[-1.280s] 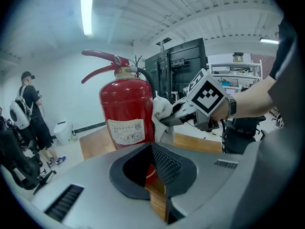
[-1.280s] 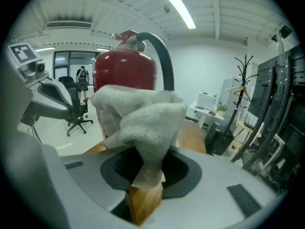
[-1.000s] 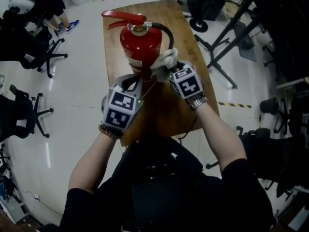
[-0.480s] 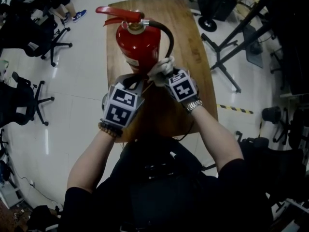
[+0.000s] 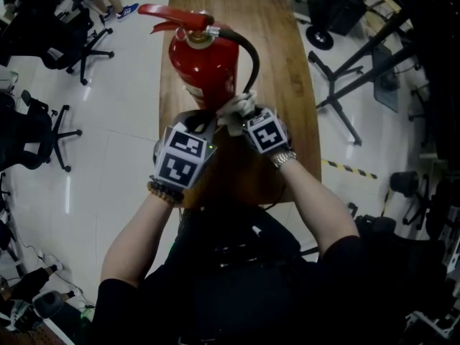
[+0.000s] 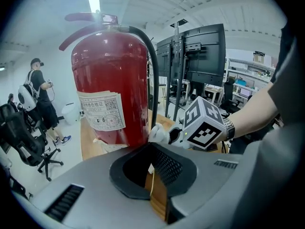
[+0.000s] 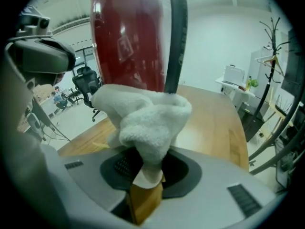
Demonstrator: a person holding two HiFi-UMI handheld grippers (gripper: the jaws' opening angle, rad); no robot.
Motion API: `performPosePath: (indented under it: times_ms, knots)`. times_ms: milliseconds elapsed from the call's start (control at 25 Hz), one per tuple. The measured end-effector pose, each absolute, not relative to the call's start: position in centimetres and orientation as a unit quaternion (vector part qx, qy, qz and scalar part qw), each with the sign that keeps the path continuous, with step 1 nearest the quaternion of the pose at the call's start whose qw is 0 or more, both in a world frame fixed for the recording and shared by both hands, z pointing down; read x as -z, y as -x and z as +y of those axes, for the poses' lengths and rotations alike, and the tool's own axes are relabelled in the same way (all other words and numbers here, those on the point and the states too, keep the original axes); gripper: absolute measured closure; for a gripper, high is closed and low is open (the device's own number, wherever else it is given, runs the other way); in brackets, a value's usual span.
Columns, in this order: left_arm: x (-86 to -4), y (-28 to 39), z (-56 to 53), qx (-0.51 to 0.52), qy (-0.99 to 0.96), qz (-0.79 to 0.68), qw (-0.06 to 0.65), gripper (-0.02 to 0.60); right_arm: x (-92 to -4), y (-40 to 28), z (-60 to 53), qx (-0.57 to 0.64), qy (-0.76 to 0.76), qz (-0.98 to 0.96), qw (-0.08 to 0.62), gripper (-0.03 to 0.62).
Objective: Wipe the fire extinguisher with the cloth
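Note:
A red fire extinguisher point(image 5: 203, 67) with a black hose point(image 5: 251, 56) stands upright on the wooden table point(image 5: 287, 70). My right gripper point(image 5: 241, 113) is shut on a white cloth point(image 5: 237, 106), pressed against the cylinder's lower right side beside the hose. In the right gripper view the cloth point(image 7: 143, 123) bunches out of the gripper point(image 7: 145, 173) against the red body point(image 7: 128, 37). My left gripper point(image 5: 198, 117) sits at the extinguisher's base, jaws together with nothing held. The left gripper view shows the gripper point(image 6: 152, 168), the labelled cylinder point(image 6: 112, 85) and the cloth point(image 6: 158, 133).
Office chairs point(image 5: 43, 135) stand on the floor to the left. Black stand legs point(image 5: 345, 85) spread to the right of the table. A person point(image 6: 40, 99) stands far left in the left gripper view, and monitors on stands point(image 6: 200, 56) are behind the extinguisher.
My right gripper has slid the cloth down the extinguisher's side toward its base. The left gripper has stayed at the base.

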State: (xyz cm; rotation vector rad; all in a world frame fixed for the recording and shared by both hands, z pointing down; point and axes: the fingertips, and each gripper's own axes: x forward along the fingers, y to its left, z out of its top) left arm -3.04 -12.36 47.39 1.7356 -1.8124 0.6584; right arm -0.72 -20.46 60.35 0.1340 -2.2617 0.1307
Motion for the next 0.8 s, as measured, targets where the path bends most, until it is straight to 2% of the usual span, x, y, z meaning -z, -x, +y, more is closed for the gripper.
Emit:
performPosePath:
  times_ms: [800]
  knots:
    - [-47.7, 4.1, -10.1, -0.24, -0.612, -0.693, 0.296, 0.583, -64.4, 0.2, -20.1, -0.065, -0.037, -0.887, 0.456, 0.476]
